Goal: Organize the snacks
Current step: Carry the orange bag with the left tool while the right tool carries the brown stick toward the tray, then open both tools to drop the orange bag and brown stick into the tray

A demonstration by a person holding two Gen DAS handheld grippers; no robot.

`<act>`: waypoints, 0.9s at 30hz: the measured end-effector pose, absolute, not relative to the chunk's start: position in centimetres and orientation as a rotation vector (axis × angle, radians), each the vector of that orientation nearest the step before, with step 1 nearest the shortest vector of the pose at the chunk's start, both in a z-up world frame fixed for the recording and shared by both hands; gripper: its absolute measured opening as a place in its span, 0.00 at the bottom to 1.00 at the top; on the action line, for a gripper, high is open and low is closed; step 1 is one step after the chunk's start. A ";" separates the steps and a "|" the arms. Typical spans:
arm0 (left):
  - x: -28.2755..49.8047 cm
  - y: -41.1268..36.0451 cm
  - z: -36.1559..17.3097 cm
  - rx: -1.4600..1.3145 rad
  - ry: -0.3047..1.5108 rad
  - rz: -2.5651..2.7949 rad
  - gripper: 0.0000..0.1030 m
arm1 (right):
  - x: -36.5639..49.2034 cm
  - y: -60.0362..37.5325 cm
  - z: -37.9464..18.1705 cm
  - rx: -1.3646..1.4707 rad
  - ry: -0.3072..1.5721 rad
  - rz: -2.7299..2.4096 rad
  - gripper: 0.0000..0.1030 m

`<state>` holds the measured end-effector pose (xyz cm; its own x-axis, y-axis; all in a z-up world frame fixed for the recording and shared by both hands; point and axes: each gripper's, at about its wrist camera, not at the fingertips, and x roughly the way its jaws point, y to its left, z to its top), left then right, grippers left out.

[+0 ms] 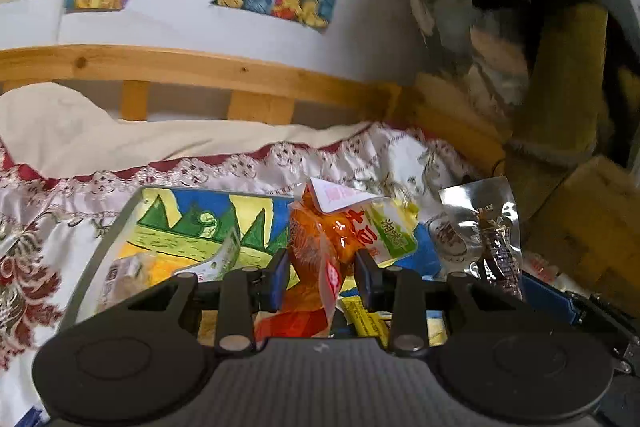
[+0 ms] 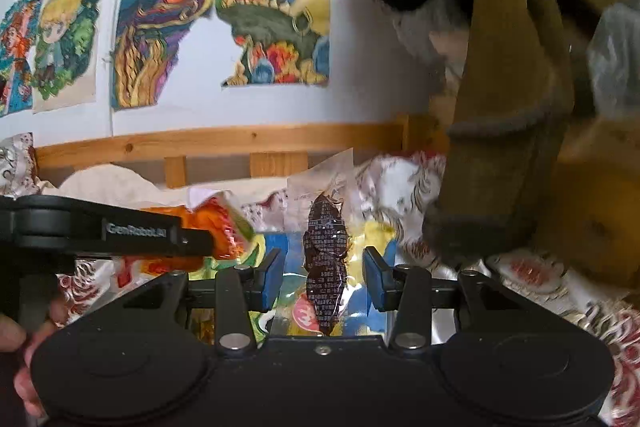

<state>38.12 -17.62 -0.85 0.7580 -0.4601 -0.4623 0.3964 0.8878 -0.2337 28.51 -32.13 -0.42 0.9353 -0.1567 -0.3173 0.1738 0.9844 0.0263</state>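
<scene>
Both grippers are up off the bed, each carrying one snack so I can sort two at once. Bed first: floral bedspread with a lace hem covers most of the ground, wooden bed rail behind it, painted pictures stuck on the white wall above. A pile of plush toys and cushions fills the right corner.

On the bedspread lies a painted tray, grey-rimmed with a landscape picture on its floor. It looks like the sorting spot, since a pale snack packet already lies inside at its left end.

My left gripper is clamped on an orange snack pouch: the blue pads pinch its middle, so the top sticks up and the tail hangs down over the tray. It is gripped at the waist, probably to keep the floppy film from swinging.

My right gripper has a clear vacuum pack of dark dried meat between its pads. The clear film reaches toward both pads, though whether they actually press it I can't tell. The pack stands upright above the tray's right end.

From the left camera, that pack shows silver just right of the orange pouch, near but apart. A hand shows at the lower left of the right camera.
</scene>
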 end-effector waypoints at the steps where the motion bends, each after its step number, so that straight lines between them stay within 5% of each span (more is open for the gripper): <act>1: 38.4 -18.0 -1.2 -0.115 0.540 -0.468 0.37 | 29.1 -32.6 -0.9 0.070 0.337 -0.176 0.43; 19: 41.4 -21.2 -4.3 0.065 0.704 -0.460 0.38 | 33.4 -33.1 -5.7 0.135 0.557 -0.207 0.44; 22: 41.5 -20.8 -4.1 0.046 0.710 -0.438 0.39 | 33.2 -33.1 -5.8 0.135 0.560 -0.205 0.52; 27: 40.8 -19.5 -3.0 0.001 0.685 -0.400 0.57 | 32.5 -32.5 -5.5 0.100 0.551 -0.218 0.72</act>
